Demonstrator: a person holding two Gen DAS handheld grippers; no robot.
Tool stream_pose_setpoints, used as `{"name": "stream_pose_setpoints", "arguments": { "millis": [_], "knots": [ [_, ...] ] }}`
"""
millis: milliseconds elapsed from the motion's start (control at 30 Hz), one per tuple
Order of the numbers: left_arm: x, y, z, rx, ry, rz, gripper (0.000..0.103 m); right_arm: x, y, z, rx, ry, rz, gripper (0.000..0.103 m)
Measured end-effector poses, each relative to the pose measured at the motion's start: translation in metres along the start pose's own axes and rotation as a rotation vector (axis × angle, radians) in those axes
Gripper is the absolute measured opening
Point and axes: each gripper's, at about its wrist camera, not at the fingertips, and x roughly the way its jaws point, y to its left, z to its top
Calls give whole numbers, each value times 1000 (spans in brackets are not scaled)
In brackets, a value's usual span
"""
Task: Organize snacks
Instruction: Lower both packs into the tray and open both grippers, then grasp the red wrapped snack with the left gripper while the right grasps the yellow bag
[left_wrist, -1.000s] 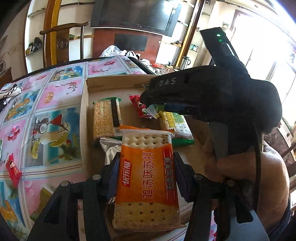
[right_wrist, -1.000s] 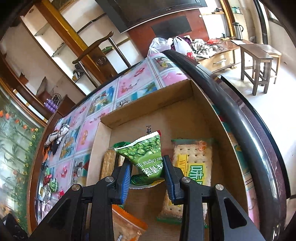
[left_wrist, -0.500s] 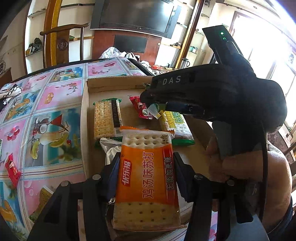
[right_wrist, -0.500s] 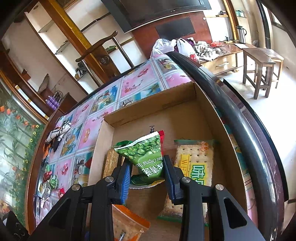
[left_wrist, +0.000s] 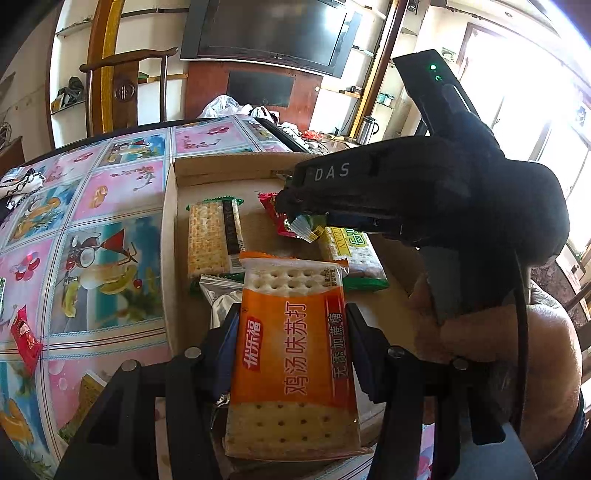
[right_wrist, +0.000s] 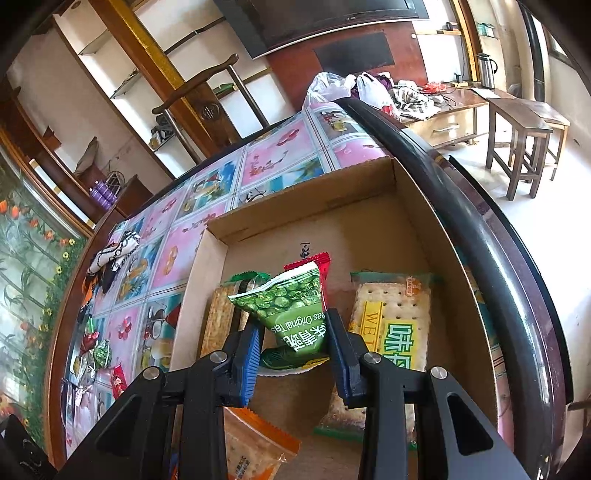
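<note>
The orange cracker pack (left_wrist: 295, 354), light, stiff, breakable, was pinched gently at mid-sides by the left tool (left_wrist: 291, 332) above the box (right_wrist: 417, 206); ahead, the soft, slippery pea bag (right_wrist: 295, 314) was clamped by the right tool (right_wrist: 295, 350).

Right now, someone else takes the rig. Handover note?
Left gripper: shut on the orange cracker pack, held over the near end of the cardboard box.
Right gripper: shut on the green pea packet, over the box's middle.
Done: two cracker packs and a red packet lie in the box.
Left: release both; loose snacks remain on the table.
</note>
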Motion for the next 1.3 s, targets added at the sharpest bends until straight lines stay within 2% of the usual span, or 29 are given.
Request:
{"name": "stream_pose_setpoints", "arguments": {
  "millis": [433, 567, 967, 1133, 1300],
  "knots": [
    [-2, -2, 1, -10, -14, -14, 53, -5, 2, 0, -4, -17, 4, 37],
    [-7, -4, 3, -2, -29, -12, 53, -13, 1, 1, 3, -44, 7, 42],
    [-25, 3, 11, -42, -60, -22, 53, -26, 5, 3, 10, -91, 23, 47],
    [-42, 10, 14, -40, -81, 32, 56, -26, 13, 3, -10, -96, 41, 48],
    [-57, 38, 11, -73, -53, 85, 57, -28, 30, -2, -68, -106, 66, 49]
  ]
}}
